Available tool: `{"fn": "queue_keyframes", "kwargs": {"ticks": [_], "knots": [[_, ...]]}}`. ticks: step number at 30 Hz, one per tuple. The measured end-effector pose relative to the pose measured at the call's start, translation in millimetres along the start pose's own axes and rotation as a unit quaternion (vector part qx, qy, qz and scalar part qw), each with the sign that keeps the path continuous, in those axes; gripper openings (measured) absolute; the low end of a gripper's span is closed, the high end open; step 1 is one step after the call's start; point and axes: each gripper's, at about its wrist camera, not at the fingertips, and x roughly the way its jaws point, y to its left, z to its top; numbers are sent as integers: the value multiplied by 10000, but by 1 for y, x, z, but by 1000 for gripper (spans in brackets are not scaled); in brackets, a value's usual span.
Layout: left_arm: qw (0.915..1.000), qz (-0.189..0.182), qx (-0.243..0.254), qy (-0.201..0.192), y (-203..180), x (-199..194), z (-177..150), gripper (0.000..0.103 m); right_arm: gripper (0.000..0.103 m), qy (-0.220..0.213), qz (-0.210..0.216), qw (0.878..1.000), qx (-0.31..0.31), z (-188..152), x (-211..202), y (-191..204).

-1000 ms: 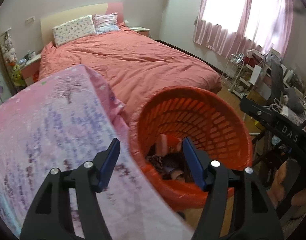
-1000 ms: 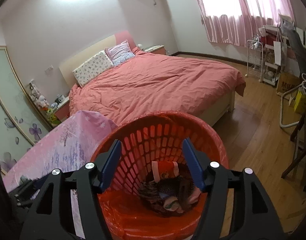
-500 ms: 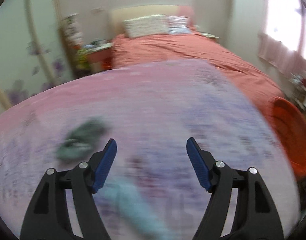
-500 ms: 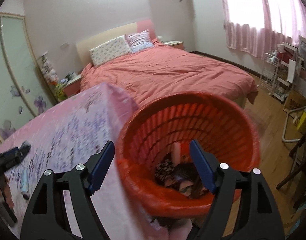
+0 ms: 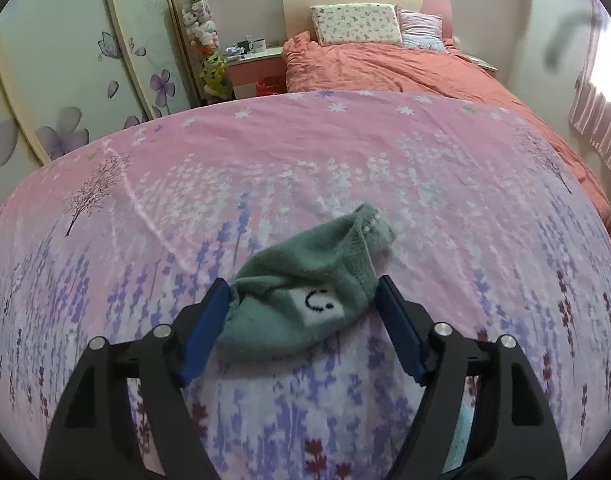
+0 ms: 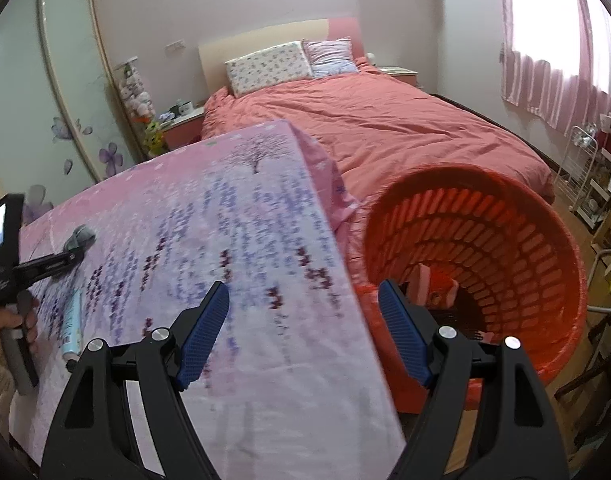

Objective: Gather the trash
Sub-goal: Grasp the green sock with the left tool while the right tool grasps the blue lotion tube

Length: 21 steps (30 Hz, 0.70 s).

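A green fuzzy sock (image 5: 305, 296) with a smiley patch lies on the pink flowered tablecloth (image 5: 305, 168). My left gripper (image 5: 303, 324) is open, its blue pads on either side of the sock. From the right wrist view the left gripper (image 6: 71, 256) and the sock (image 6: 81, 236) sit at the table's left. My right gripper (image 6: 303, 332) is open and empty above the table's right edge. The orange slotted basket (image 6: 505, 240) stands right of the table and holds several pieces of trash. A light blue tube (image 6: 72, 326) lies on the cloth.
A bed with a coral duvet (image 6: 385, 120) stands behind the table. A nightstand (image 5: 257, 64) and a sliding wardrobe with flower decals (image 5: 65, 80) are at the back left. A wire rack (image 6: 585, 168) stands at the right by the pink curtains.
My left gripper swung from above the basket to the table's left and now straddles the green sock. My right gripper shifted left from above the basket to the table's edge.
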Motion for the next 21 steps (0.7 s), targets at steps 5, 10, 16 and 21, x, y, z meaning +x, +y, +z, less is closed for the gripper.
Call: {"fn": "queue_keyframes", "kwargs": {"ticks": [5, 10, 16, 21], "knots": [[9995, 237, -200, -18, 4, 4, 6, 17, 77, 78, 234, 9995, -190, -4, 2, 28], [9987, 452, -253, -25, 26, -6, -5, 13, 76, 240, 683, 9964, -449, -13, 7, 66], [9989, 462, -78, -63, 46, -27, -37, 13, 68, 542, 1468, 9834, -922, -27, 13, 124], [9993, 339, -159, -47, 55, -33, -47, 14, 57, 762, 1874, 9698, -1360, -36, 18, 173]]}}
